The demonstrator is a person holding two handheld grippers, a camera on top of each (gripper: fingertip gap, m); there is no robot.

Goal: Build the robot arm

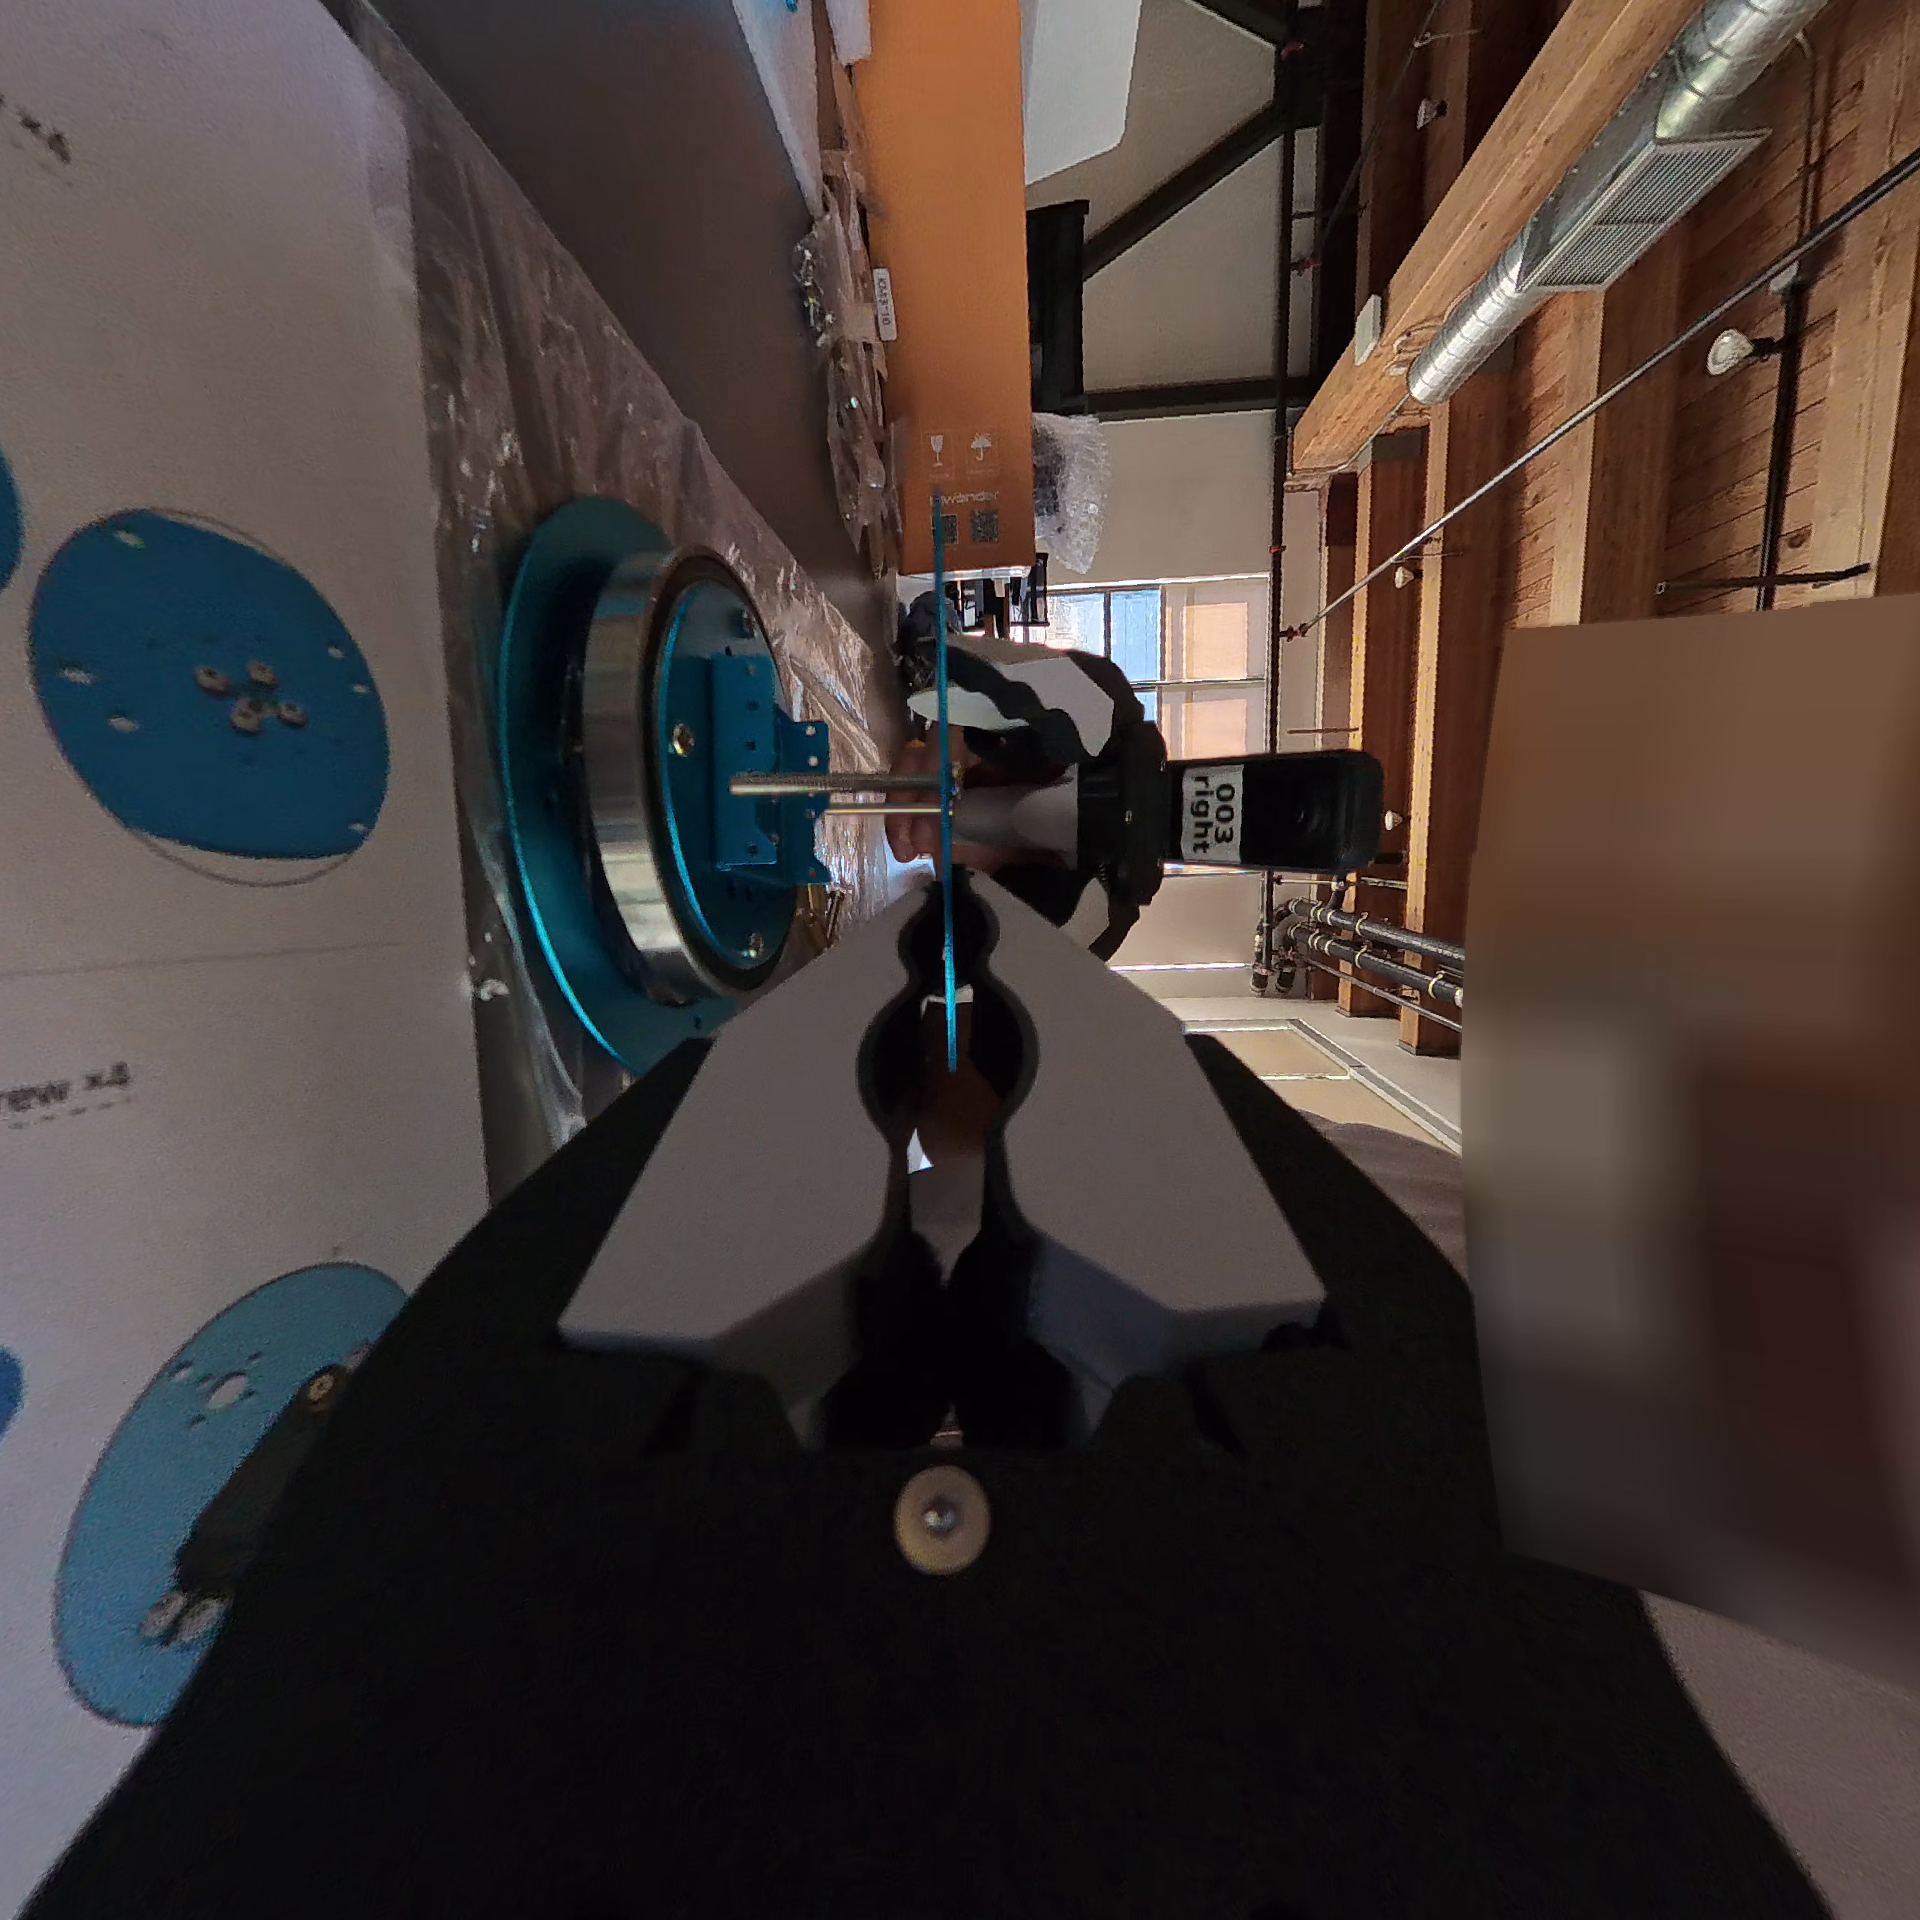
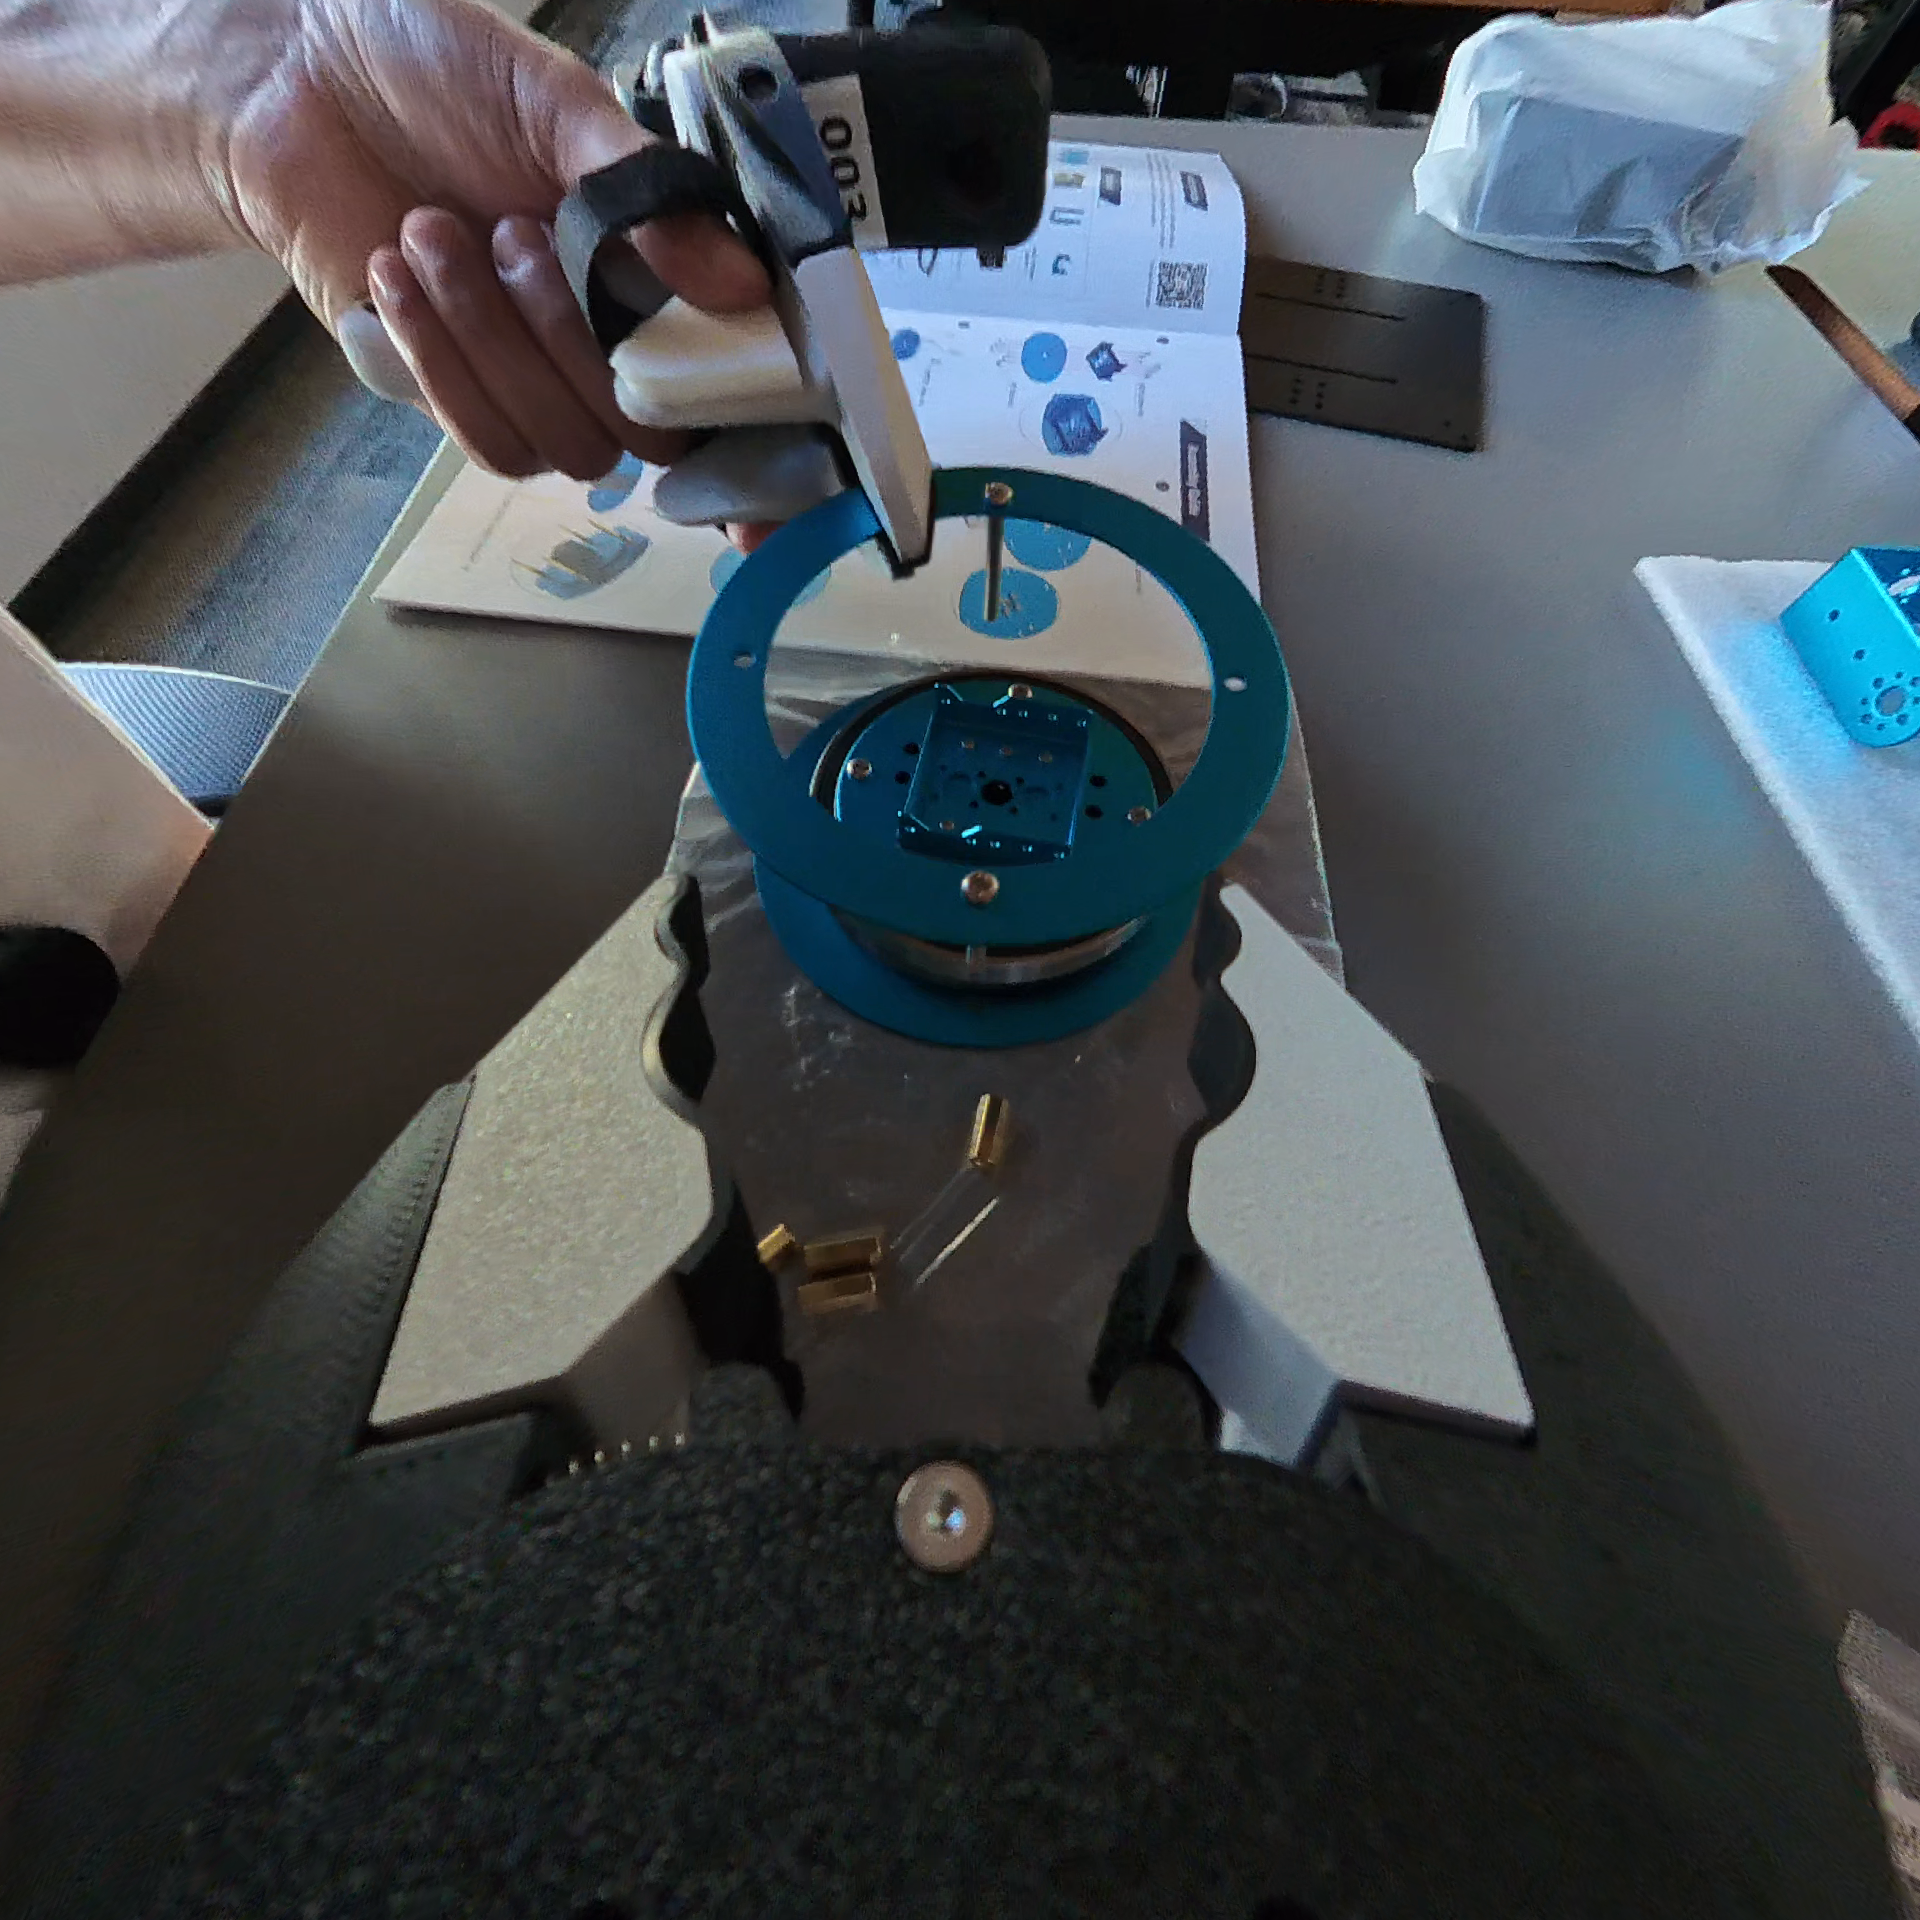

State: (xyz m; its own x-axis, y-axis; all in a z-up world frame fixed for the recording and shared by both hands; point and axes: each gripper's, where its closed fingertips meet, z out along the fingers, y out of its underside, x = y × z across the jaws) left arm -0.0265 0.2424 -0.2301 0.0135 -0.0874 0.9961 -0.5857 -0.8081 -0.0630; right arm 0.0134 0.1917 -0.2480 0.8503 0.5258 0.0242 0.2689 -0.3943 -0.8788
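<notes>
My left gripper (image 1: 951, 920) is shut on the rim of a thin blue ring plate (image 1: 940, 644), seen edge-on here. In the right wrist view the left gripper (image 2: 902, 545) pinches the ring (image 2: 727, 717) at its far rim and holds it level above a blue turntable assembly (image 2: 992, 790) with a square blue bracket on top. Long screws (image 2: 994, 561) hang down through the ring. My right gripper (image 2: 951, 914) is open and empty, its fingers either side of the ring's near edge, not touching it. Several brass standoffs (image 2: 842, 1268) lie between its fingers on the table.
The assembly sits on a clear plastic bag (image 2: 1268, 831) on a grey table (image 2: 1558, 935). An open instruction booklet (image 2: 1101, 312) and a black plate (image 2: 1361, 353) lie behind. A blue bracket (image 2: 1860, 665) on white foam is at right. A wrapped white bundle (image 2: 1631, 156) is far right.
</notes>
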